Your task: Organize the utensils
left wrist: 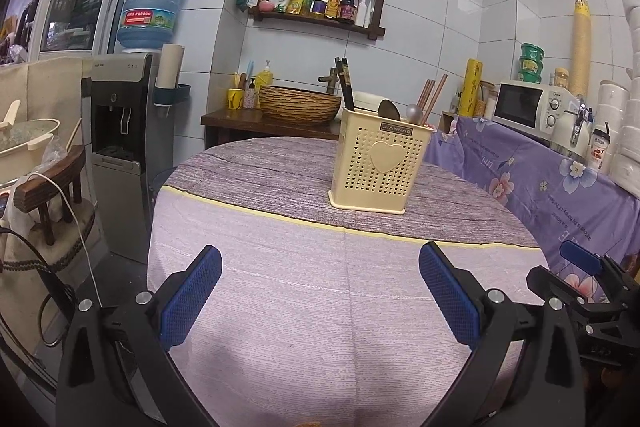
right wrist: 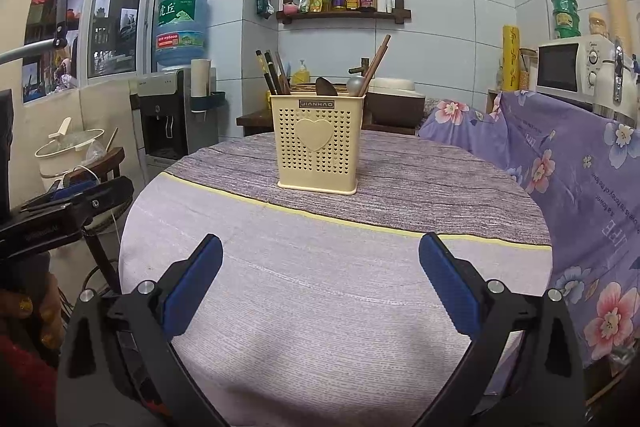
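A cream perforated utensil holder (left wrist: pixel 378 163) with a heart on its front stands on the round table (left wrist: pixel 320 287), on the far grey part of the cloth. It holds dark chopsticks (left wrist: pixel 345 85), brown chopsticks (left wrist: pixel 432 97), a dark spoon (left wrist: pixel 389 111) and a silver spoon (left wrist: pixel 415 114). The holder also shows in the right wrist view (right wrist: pixel 318 147). My left gripper (left wrist: pixel 320 291) is open and empty above the near side of the table. My right gripper (right wrist: pixel 320 283) is open and empty too, and it shows at the right edge of the left wrist view (left wrist: pixel 580 267).
A water dispenser (left wrist: pixel 120 131) stands left of the table. A wooden chair (left wrist: pixel 48 195) with a pot is at the far left. A purple flowered cloth (left wrist: pixel 540 179) covers a counter at the right, with a microwave (left wrist: pixel 528 105). A woven basket (left wrist: pixel 298 103) sits behind.
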